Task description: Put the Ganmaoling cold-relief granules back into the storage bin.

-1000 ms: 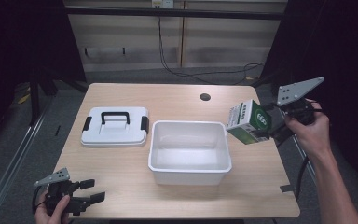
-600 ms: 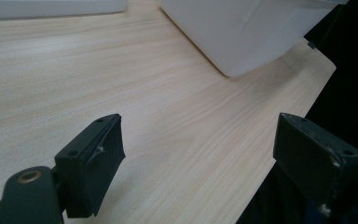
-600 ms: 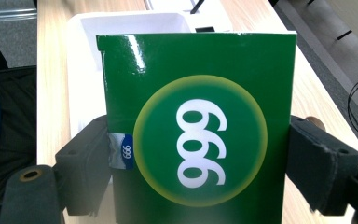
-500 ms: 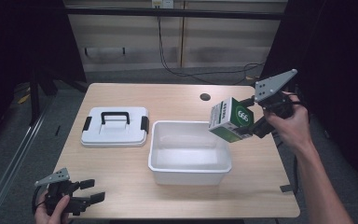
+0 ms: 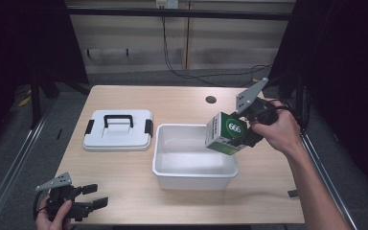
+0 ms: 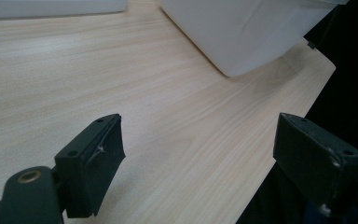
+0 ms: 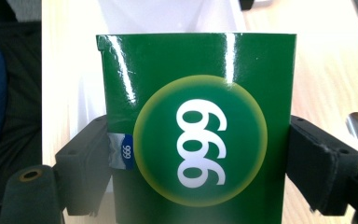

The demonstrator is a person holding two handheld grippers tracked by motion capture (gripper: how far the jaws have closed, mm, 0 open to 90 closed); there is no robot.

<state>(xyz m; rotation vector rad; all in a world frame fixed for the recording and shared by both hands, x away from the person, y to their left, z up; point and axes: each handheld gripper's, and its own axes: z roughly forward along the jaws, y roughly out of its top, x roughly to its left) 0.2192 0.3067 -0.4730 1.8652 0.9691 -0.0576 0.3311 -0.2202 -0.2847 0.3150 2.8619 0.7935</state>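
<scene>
Green box [image 5: 227, 133] (gripped) over white bin [image 5: 172, 164].

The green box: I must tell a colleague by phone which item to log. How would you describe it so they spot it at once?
Start at the wooden table and find the open white bin near its middle. Above the bin's right edge, the right hand-held gripper holds the green box, clear of the table. It is the one green thing among white ones, with a round emblem bearing three white digits.
</scene>
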